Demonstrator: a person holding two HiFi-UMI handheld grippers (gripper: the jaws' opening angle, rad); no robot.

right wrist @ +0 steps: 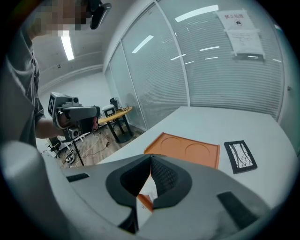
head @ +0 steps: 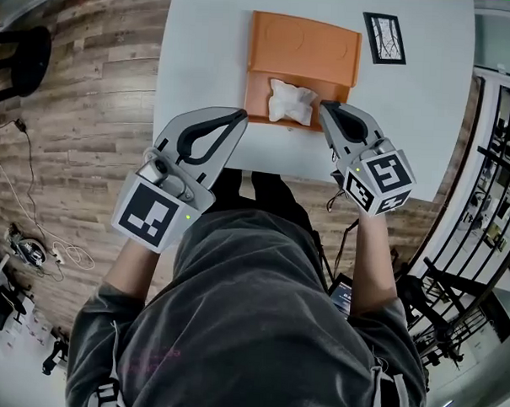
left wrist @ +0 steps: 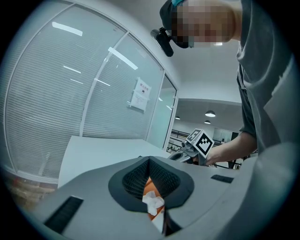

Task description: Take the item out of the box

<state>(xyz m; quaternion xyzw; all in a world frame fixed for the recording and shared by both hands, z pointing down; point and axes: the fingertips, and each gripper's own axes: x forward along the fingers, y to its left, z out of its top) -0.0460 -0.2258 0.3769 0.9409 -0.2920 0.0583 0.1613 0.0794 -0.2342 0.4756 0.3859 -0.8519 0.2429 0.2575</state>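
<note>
The step in hand looks like the reach-in, with nothing grasped yet. To do it well, the right claw (head: 327, 105), which is the closer one, should spread wider than the item before it goes down. It should then clear the tray's low wall, bite on the bulk and not on a loose fold, and lift straight up. The left claw (head: 239, 115) could steady the tray, since a light box may ride up with the pull.

Both claws are clenched and carry nothing, and each gripper view shows its tips pressed together. They hang at the front edge of the worktop (head: 202, 53), the left just beside the near left corner of the box (head: 257, 87) and the right just beside its near right corner. Neither seems to touch it.

Between them, inside the open orange tray, lies the white wad (head: 291, 102), crumpled and toward the right half. Behind it the lid (head: 304, 47) lies folded back flat. Farther off to the right rests a small black-framed picture (head: 384, 38).
</note>
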